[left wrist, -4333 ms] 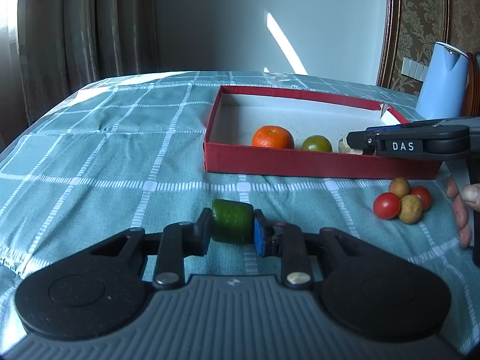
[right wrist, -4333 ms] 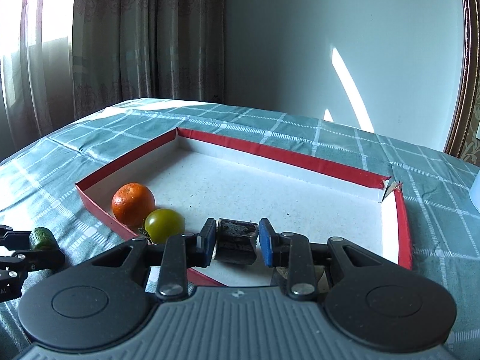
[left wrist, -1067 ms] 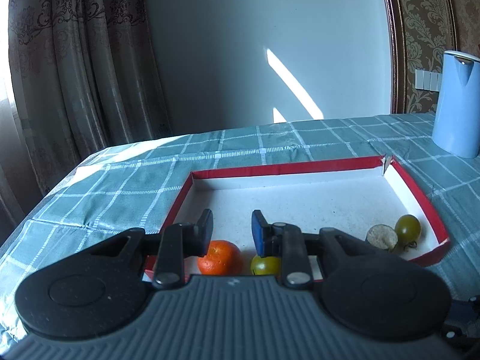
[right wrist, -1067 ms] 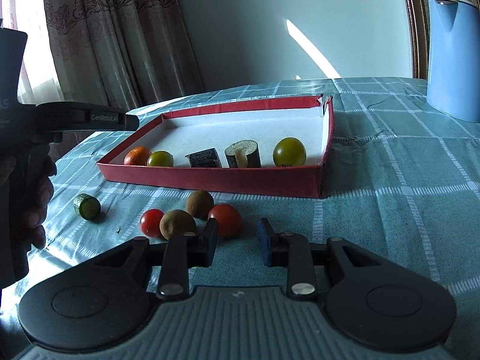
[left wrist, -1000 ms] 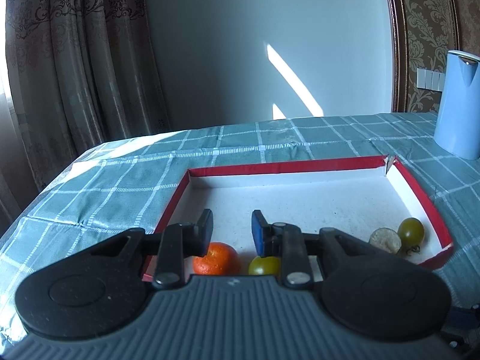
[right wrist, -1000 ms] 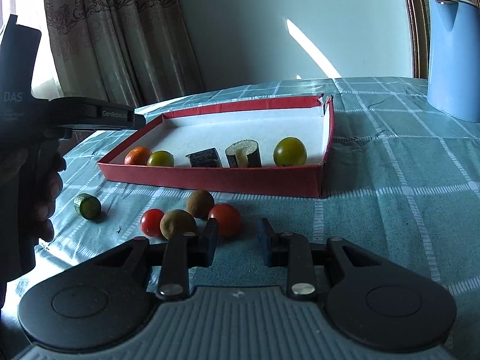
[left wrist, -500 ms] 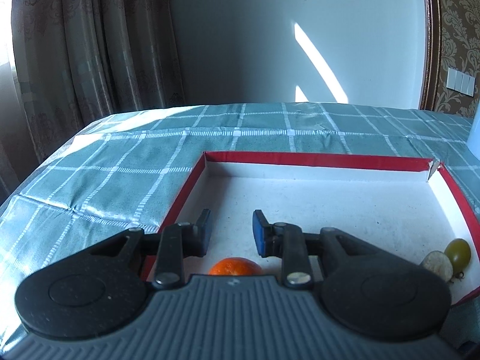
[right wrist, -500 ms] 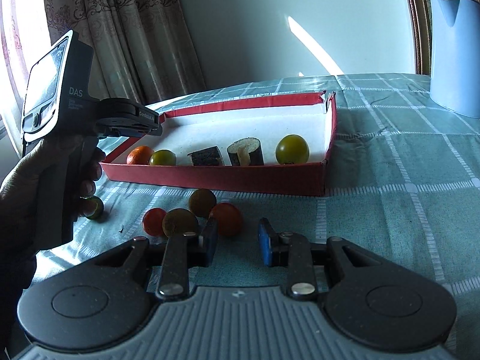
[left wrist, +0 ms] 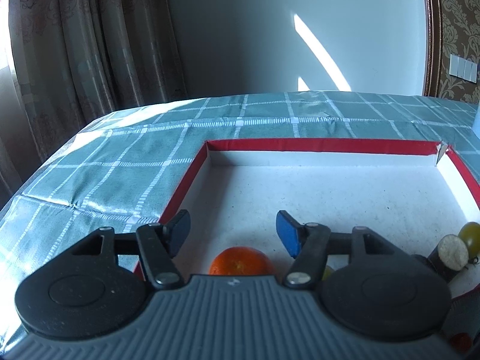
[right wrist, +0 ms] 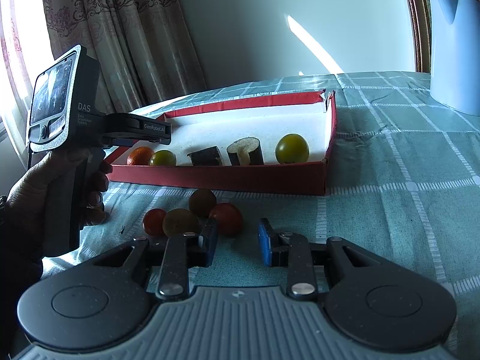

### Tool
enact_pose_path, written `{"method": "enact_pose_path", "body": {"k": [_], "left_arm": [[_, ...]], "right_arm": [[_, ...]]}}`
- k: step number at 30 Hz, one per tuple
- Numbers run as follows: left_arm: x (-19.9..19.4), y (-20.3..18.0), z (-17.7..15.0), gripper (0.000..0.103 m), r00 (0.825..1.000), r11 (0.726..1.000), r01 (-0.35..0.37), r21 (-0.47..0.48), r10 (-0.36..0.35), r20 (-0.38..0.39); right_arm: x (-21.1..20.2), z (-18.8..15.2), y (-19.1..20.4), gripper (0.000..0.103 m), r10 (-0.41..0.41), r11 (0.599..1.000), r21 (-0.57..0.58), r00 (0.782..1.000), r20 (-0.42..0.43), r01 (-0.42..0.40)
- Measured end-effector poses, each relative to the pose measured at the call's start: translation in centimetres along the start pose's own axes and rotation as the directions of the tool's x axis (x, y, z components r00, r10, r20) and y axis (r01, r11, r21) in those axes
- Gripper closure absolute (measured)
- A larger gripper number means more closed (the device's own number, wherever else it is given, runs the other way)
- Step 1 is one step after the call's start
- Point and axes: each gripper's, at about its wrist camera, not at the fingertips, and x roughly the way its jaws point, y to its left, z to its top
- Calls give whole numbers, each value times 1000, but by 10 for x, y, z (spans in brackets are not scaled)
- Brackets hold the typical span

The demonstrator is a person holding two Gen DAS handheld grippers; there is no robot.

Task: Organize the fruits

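A red box [left wrist: 315, 145] with a white floor lies on the checked tablecloth. In it are an orange [left wrist: 238, 259], a green tomato [right wrist: 162, 158], a dark block [right wrist: 206, 156], a dark cut piece [right wrist: 246, 150] and another green tomato [right wrist: 292, 148]. My left gripper [left wrist: 233, 231] is open and empty above the box, over the orange. My right gripper [right wrist: 237, 238] is open and empty low over the cloth in front of the box. Just left of it lie two red tomatoes [right wrist: 227, 218] and two brown fruits [right wrist: 180, 222].
A blue kettle [right wrist: 454, 51] stands at the back right of the table. The left handle and the hand holding it [right wrist: 60, 156] fill the left of the right wrist view. Curtains hang beyond the table's far left edge.
The left gripper let go of the green cucumber piece, moved over the box and has now opened wider. The right gripper left the box, where the dark block now lies, and sits in front of it.
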Motion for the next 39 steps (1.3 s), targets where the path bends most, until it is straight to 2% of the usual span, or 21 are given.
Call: {"method": "enact_pose_path", "body": {"k": [10,15,20,22,24,32,36,39], "left_arm": [[-33,9,-6,40,999,999,28,-25,-27,27],[-56,17,-20,38,998,999,34,-19,-33,48],[-77,30,-40,19,998,999,43,-32,-41,54],[-84,36,-49,14,998,999,43,-27,-42,55],[-88,41,-57,14,998,999,35,-24,-34,53],[-85,52,-85,0,1000,1000,11,-24,-11,-9],[-73,59,-87,0,994,997,56,-62,-61,-88],[-74,60,-89,0,994,996,61,-70,-67,-87]], "right_arm": [[1,0,-1,75,2,1000,7,1000,-1,-2],[1,0,-1,74,-1,1000,1,1000,-2,1],[1,0,1,74,-4,1000,-7,1000,-4,4],[1,0,1,74,-4,1000,-7,1000,-4,4],[1,0,2,74,-8,1000,-13,1000,-3,8],[0,-1,5,74,-20,999,-31,1000,-2,20],[0,-1,8,74,-36,998,-50,999,3,36],[-3,-1,10,74,-36,997,-62,999,12,37]]}}
